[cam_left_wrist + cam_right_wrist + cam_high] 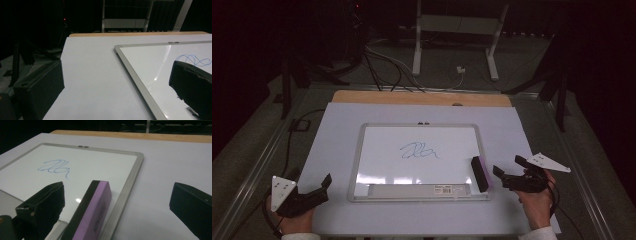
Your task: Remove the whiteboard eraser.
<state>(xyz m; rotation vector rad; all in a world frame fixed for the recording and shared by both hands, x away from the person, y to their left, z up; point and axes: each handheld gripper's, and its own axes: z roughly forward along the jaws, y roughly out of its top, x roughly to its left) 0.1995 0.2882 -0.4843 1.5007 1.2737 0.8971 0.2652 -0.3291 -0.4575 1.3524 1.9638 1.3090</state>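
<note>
Bench: a wide white-topped bench [337, 150] with a strip of bare wood along its far edge; it carries everything else.
Whiteboard: a flat rectangular whiteboard with a silver metal frame [356, 160] lies in the middle of the bench, a blue marker scribble [419, 151] near its centre. Its glossy surface throws back the lights, so it is probably slick, and things should slide on it easily.
Tray strip: a pale grey tray strip [412, 190] runs along the board's near edge.
Eraser: a long, narrow block eraser with a purple body and a black felt face [480, 173] lies on the board's right-hand side, close against the frame, just ahead of the right gripper. It looks light and stiff enough to lift as one piece, with some give in the felt.
Where to hold: best across the two long sides, near the middle of its length, so it does not swing.
Right gripper: the black two-jaw right gripper [506, 172] is released, jaws spread wide and empty, the eraser lying between their lines in the right gripper view.
Left gripper: the black left gripper [323, 186] is also released and empty, near the board's near-left corner.
</note>
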